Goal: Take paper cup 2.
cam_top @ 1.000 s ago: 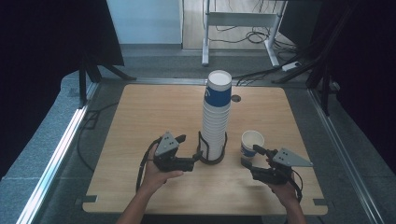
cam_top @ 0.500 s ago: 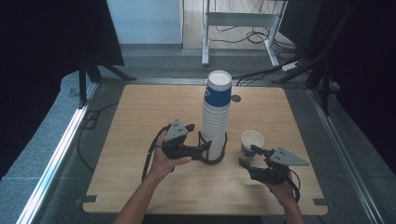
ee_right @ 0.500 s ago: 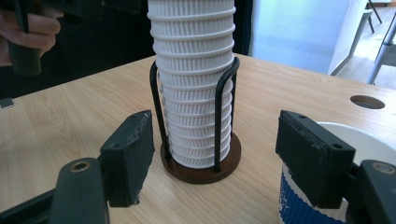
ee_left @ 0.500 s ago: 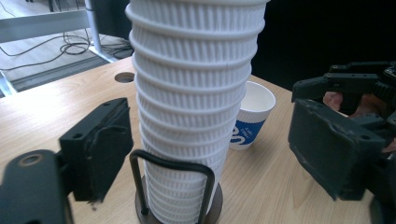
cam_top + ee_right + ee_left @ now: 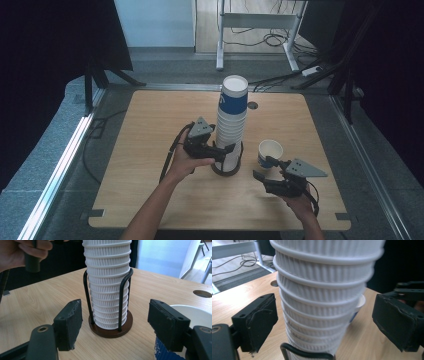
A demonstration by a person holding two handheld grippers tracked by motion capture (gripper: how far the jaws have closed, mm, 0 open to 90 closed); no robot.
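Apparently mid-reach, the left claw [image 5: 226, 151], its jaws just opened wide around the cup stack [image 5: 231, 125] in its wire holder [image 5: 110, 326] near the surface's middle, needed to close; the right claw [image 5: 264, 169] waited open, empty.

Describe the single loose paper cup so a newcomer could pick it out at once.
On the wooden table, find the tall stack of cups in a black wire holder near the middle. Just right of it, by the right tongs, stands the single cup: upright, alone, white inside, blue outside.
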